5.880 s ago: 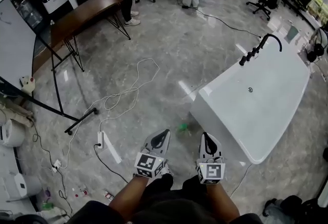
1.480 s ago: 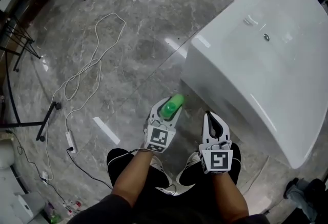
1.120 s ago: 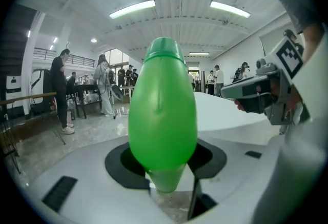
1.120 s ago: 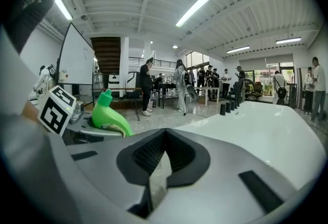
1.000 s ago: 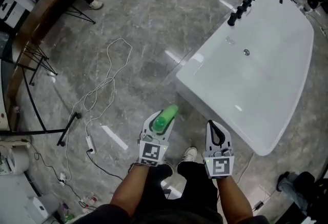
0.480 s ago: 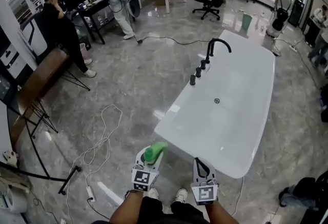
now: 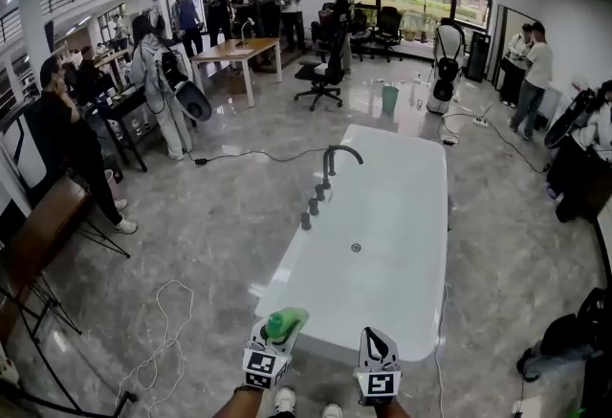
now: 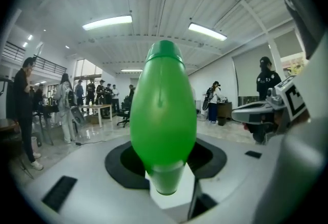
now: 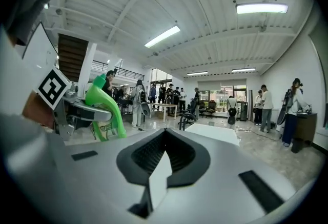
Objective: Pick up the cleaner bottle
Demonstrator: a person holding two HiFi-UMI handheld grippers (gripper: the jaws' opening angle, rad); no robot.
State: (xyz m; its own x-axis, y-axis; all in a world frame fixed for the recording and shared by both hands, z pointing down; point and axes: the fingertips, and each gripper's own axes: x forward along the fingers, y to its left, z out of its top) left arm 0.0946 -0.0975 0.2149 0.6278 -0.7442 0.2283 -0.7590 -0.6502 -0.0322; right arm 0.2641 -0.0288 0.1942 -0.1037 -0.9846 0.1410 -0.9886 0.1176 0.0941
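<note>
Between L gripper (image 7: 276, 334) jaws, cleaner bottle (image 8: 163, 130) sits clamped; R gripper (image 9: 158, 169) jaws closed, empty.

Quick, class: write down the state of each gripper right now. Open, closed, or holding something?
Left gripper: closed on the green cleaner bottle.
Right gripper: closed, holding nothing.

The cleaner bottle (image 9: 103, 101) bears a label too small to read.
</note>
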